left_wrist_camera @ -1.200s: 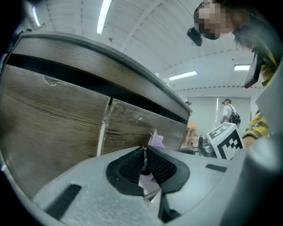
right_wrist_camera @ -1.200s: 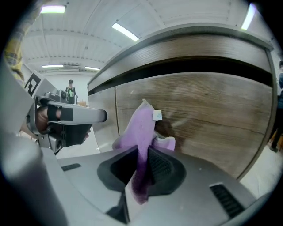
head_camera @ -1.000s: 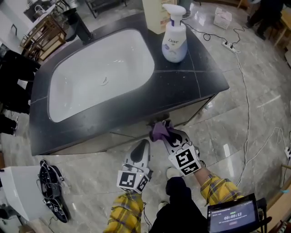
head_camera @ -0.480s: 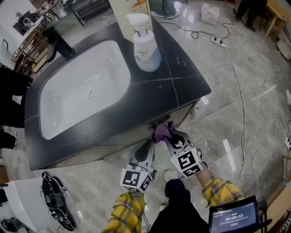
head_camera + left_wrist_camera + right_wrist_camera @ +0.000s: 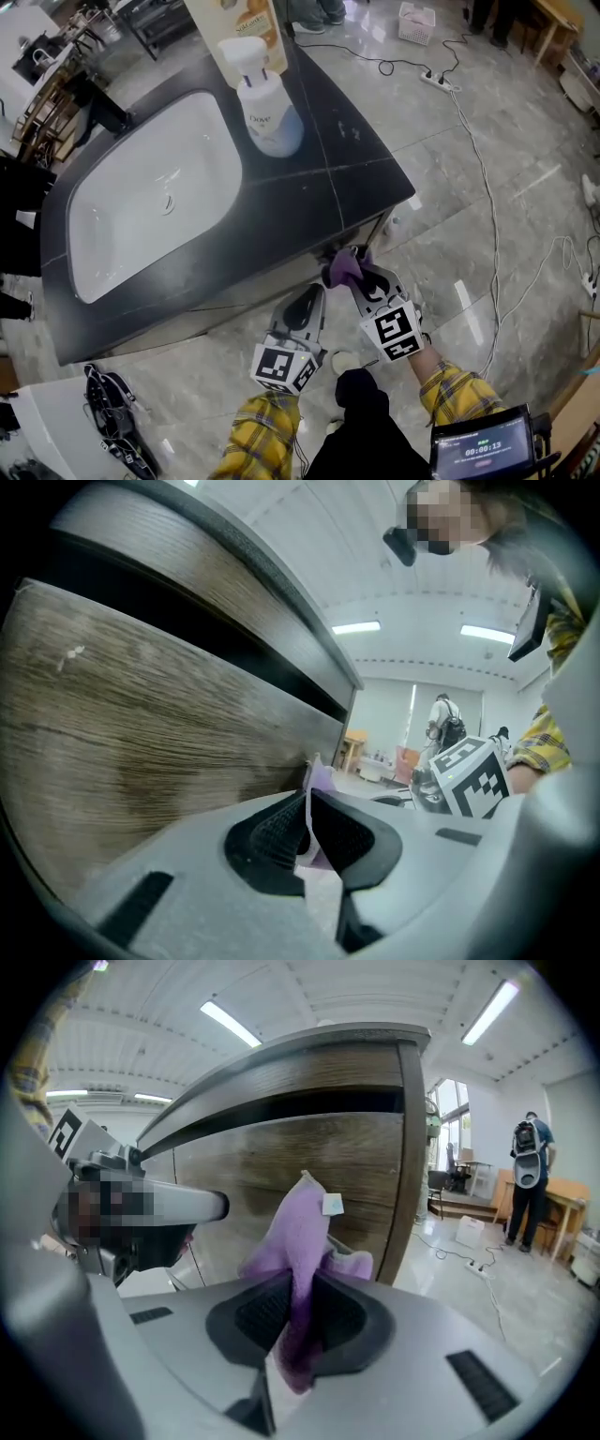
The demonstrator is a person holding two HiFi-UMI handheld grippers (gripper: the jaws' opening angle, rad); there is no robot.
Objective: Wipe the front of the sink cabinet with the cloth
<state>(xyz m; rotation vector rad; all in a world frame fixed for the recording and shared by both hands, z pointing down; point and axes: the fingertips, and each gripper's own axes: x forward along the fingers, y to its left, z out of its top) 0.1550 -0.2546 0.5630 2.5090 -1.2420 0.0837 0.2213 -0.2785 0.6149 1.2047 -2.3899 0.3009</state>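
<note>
My right gripper (image 5: 350,277) (image 5: 298,1321) is shut on a purple cloth (image 5: 341,269) (image 5: 300,1232). The cloth's bunched end points at the wood-grain cabinet front (image 5: 347,1162) (image 5: 141,733), just under the dark countertop (image 5: 356,178) and near the cabinet's right corner. Whether the cloth touches the panel I cannot tell. My left gripper (image 5: 307,298) (image 5: 307,832) is shut and holds nothing, close in front of the same panel, to the left of the cloth. A sliver of the cloth (image 5: 319,780) shows beyond its jaws.
A white basin (image 5: 141,187) is set in the countertop, with a pump soap bottle (image 5: 267,117) and a tall box (image 5: 239,28) behind it. A power strip (image 5: 436,80) and cables lie on the marble floor to the right. Black gear (image 5: 108,422) lies lower left.
My right gripper has carried the cloth to the right along the cabinet front, closer to the right corner. The left gripper has followed beside it, still shut.
</note>
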